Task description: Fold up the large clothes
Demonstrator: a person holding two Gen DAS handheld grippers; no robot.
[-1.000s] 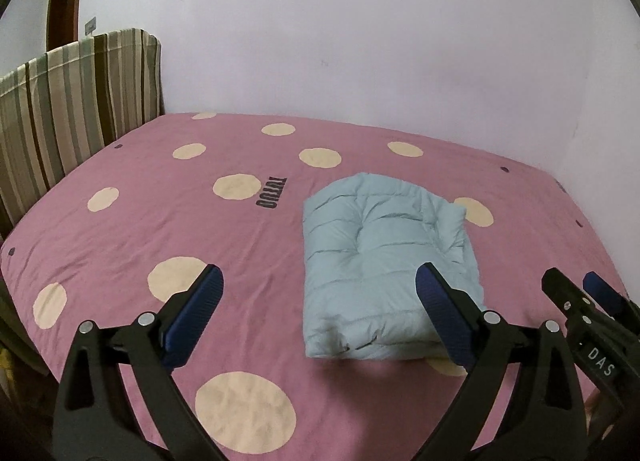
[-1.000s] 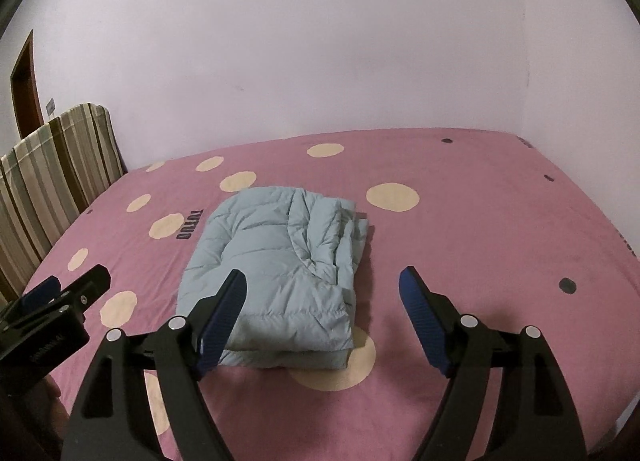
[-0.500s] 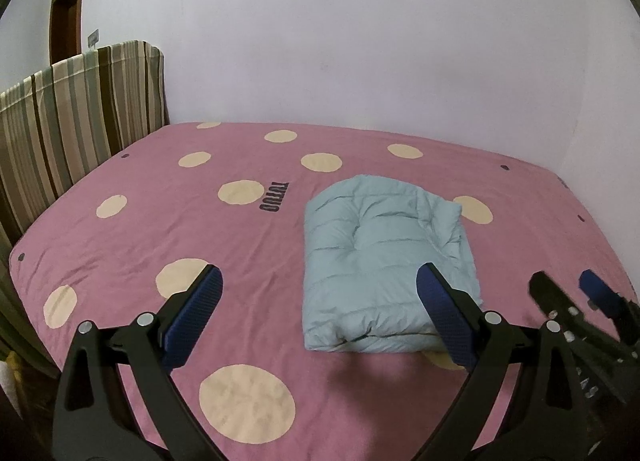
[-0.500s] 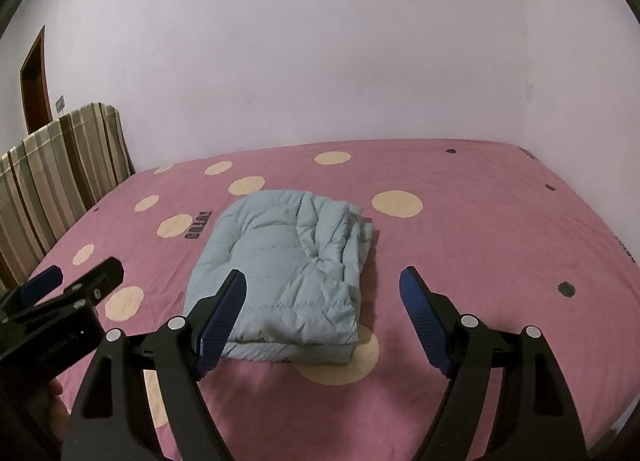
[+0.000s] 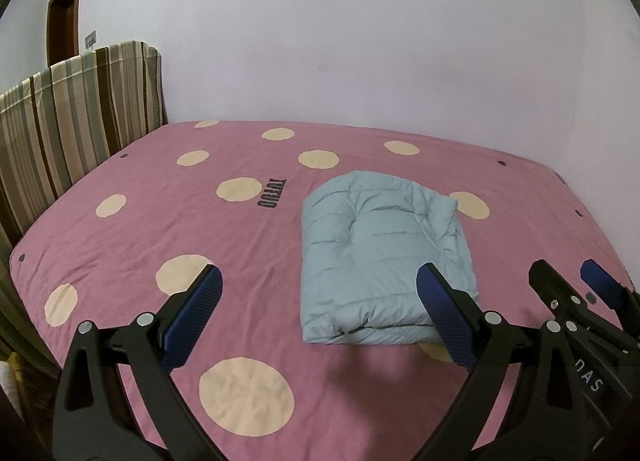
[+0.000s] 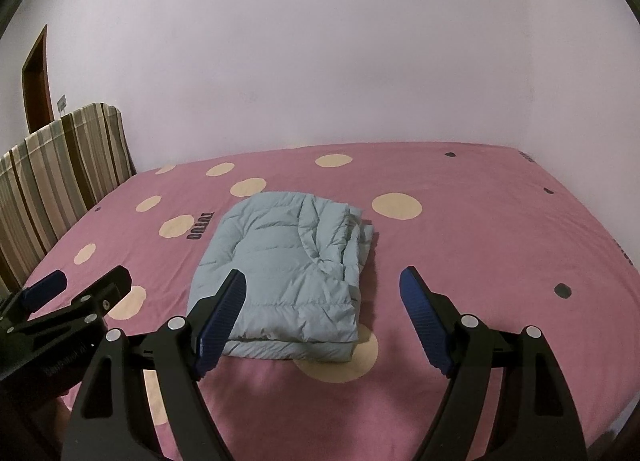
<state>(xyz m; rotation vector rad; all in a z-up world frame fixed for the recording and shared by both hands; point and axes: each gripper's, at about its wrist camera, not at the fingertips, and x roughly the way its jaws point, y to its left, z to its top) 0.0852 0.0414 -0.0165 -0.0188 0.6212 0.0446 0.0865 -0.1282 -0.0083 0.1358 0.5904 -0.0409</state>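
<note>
Pale-blue quilted puffer jacket folded on pink cream-dotted bedsheet; near edge partly hidden behind blue pads. Left gripper, right gripper gape wide, empty.

The pink bedsheet carries dark printed letters reading "TUTUO" beside a cream dot. The right hand-held gripper, seen from the left wrist view, bears white letters, seemingly "DAS"; the rest is cut off.
</note>
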